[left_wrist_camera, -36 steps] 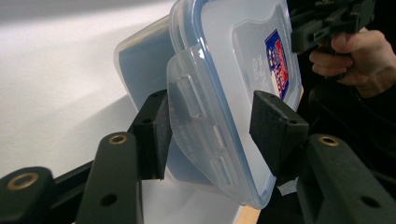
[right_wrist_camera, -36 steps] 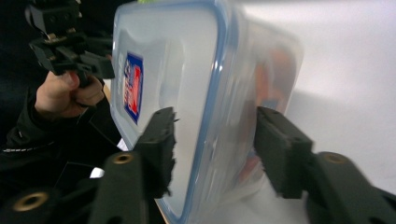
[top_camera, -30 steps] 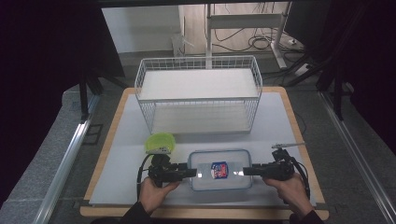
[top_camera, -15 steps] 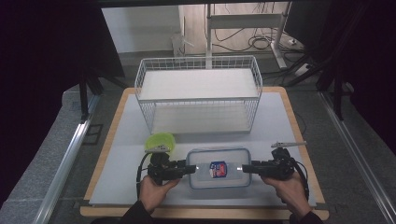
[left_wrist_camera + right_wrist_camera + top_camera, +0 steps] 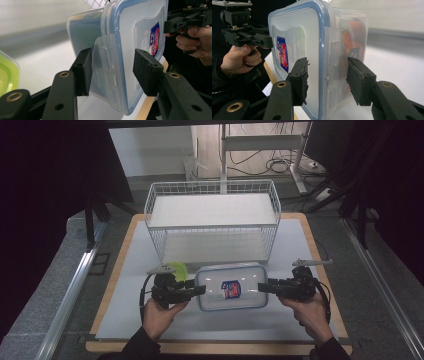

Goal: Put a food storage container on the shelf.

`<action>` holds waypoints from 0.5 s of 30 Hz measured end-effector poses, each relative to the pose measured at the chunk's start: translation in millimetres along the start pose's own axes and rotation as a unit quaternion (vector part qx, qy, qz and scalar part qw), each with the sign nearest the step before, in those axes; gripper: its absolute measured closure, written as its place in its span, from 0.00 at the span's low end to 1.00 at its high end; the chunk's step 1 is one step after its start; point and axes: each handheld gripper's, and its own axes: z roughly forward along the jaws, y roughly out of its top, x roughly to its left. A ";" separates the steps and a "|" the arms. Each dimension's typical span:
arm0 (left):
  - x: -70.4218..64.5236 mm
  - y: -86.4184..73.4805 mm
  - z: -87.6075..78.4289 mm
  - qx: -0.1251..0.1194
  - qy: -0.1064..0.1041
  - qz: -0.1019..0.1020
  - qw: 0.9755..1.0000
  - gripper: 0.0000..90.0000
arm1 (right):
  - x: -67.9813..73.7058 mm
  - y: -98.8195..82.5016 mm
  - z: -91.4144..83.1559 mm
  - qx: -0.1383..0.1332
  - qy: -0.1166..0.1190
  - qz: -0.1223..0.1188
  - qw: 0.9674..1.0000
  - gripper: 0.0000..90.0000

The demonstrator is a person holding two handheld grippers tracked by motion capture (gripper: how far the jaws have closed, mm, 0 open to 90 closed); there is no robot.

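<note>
A clear plastic container (image 5: 231,287) with a blue-rimmed lid and a red-and-blue label hangs level just above the white mat, carried by its two short ends. My left gripper (image 5: 200,290) is shut on its left end; in the left gripper view its pads (image 5: 83,72) clamp the container (image 5: 140,27) across the latch flap. My right gripper (image 5: 262,287) is shut on the right end, and in the right gripper view its pads (image 5: 359,82) press on the lid and base of the container (image 5: 297,32). Orange contents show through the wall.
A white wire basket (image 5: 212,220) stands on the mat behind the container. A lime-green tub (image 5: 179,269) lies just behind my left gripper, partly hidden by it. The white mat (image 5: 300,320) covers a wooden table top with dark floor around it.
Both grippers have risen with the container between them, so it has left the mat and sits higher in the picture. The green tub is now partly covered by the left gripper.
</note>
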 end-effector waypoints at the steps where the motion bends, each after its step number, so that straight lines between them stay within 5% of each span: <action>1: 0.0 0.0 0.0 0.000 0.000 0.000 1.000 0.57 | 0.0 0.0 0.0 0.000 0.000 0.000 1.000 0.59; 15: 4.7 51.7 -26.5 -0.024 0.014 0.019 0.999 0.57 | 11.5 57.5 6.6 -0.021 0.013 -0.019 1.000 0.59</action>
